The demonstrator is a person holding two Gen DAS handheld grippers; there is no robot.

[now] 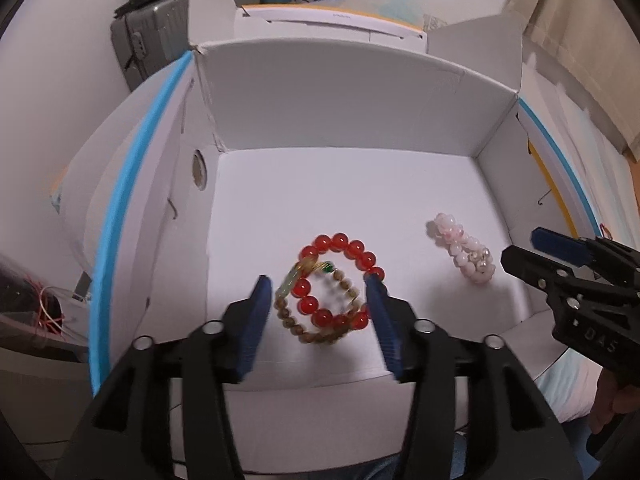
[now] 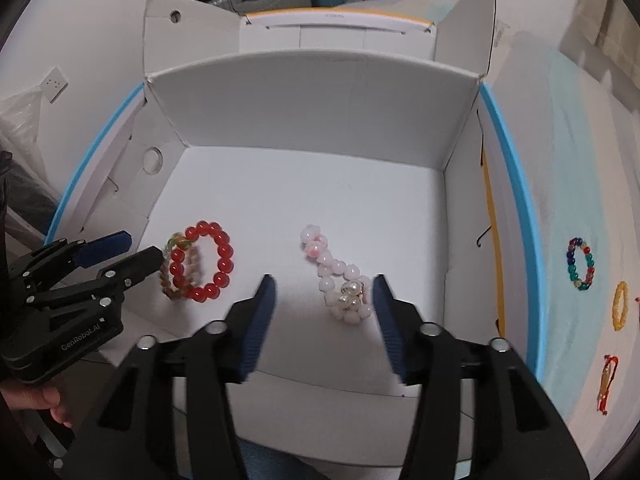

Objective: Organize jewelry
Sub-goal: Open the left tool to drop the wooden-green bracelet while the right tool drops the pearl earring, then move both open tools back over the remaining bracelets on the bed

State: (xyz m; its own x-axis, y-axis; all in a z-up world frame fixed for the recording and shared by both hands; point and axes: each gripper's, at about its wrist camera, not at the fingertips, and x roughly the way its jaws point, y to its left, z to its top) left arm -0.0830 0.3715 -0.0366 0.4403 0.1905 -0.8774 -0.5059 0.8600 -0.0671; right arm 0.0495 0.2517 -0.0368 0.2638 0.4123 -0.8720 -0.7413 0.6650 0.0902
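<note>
A white cardboard box (image 1: 344,108) stands open, and on its floor lie a red bead bracelet (image 1: 352,250) and a brown bead bracelet (image 1: 288,320), overlapping. My left gripper (image 1: 316,280) hangs just above them, open, its blue pads on either side of the pair. Further right lies a pink bead bracelet (image 1: 464,252), also in the right wrist view (image 2: 340,280). My right gripper (image 2: 325,278) is open over it, pads clear of the beads. Each gripper shows in the other's view: the right gripper (image 1: 520,246) and the left gripper (image 2: 144,245).
Outside the box's right wall, on a pale cloth (image 2: 568,184), lie a multicoloured bead bracelet (image 2: 581,264), a yellow bracelet (image 2: 620,306) and a red-orange cord bracelet (image 2: 606,384). The box walls and raised flaps (image 2: 468,24) ring the floor. A grey suitcase (image 1: 148,40) stands behind.
</note>
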